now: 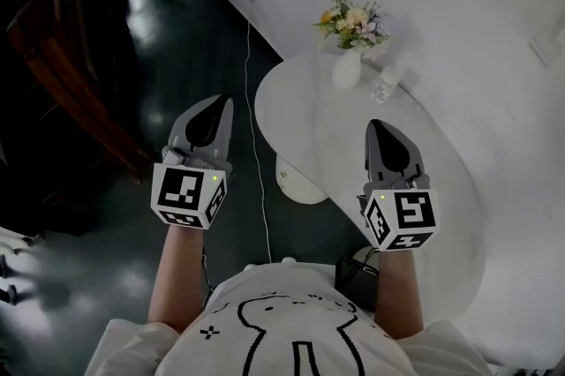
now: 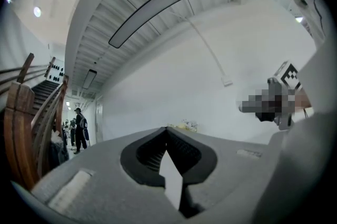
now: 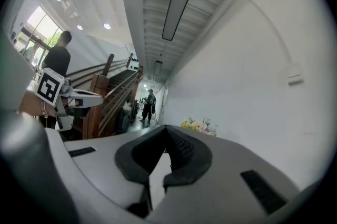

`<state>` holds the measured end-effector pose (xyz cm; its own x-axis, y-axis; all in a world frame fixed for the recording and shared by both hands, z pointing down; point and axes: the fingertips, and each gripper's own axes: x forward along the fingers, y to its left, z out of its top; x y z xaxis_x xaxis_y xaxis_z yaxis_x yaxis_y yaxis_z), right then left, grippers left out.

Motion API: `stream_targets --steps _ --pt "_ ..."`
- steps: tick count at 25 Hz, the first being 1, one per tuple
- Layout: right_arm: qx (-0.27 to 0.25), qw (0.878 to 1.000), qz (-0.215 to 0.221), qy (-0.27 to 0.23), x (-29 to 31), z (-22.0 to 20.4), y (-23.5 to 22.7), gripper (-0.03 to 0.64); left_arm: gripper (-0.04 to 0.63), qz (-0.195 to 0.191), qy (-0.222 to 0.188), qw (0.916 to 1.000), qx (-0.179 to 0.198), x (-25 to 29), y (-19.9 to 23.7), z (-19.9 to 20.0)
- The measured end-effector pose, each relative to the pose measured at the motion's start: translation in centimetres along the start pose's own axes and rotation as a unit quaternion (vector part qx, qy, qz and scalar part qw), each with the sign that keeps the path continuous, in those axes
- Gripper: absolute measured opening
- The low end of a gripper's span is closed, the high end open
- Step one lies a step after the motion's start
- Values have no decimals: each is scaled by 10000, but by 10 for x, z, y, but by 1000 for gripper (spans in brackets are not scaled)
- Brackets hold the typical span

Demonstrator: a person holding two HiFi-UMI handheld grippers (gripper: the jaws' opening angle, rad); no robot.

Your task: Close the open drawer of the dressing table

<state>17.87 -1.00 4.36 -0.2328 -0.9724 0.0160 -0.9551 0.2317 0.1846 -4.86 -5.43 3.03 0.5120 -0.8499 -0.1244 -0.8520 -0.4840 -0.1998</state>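
The white dressing table (image 1: 424, 215) has a rounded top and stands against the white wall on the right; no open drawer shows in any view. My left gripper (image 1: 218, 101) is held out over the dark floor, left of the table, shut with nothing in it. My right gripper (image 1: 377, 126) hovers over the tabletop, also shut and empty. In the left gripper view the left gripper (image 2: 167, 130) points at the white wall, its jaws meeting at the tip. In the right gripper view the right gripper (image 3: 167, 129) aims along the wall towards the flowers (image 3: 199, 125).
A white vase of flowers (image 1: 348, 56) and a small glass item (image 1: 386, 85) stand at the table's far end. A round white stool (image 1: 296, 182) sits under its edge, near a white cable (image 1: 256, 154) on the floor. Dark wooden stairs (image 1: 79, 92) rise at left. A dark boxy thing (image 1: 356, 279) is by my waist.
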Motion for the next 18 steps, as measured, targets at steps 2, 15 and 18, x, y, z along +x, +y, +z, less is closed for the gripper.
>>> stream_targets --steps 2,15,18 --pt "-20 10000 -56 -63 -4 5 -1 -2 16 -33 -41 9999 104 -3 -1 8" --pt "-91 9996 -192 -181 -16 13 4 -2 17 -192 -259 9987 403 -6 -14 25" --pt "-96 9996 -187 -189 -16 13 6 -2 16 -203 -269 9986 395 -6 -15 26"
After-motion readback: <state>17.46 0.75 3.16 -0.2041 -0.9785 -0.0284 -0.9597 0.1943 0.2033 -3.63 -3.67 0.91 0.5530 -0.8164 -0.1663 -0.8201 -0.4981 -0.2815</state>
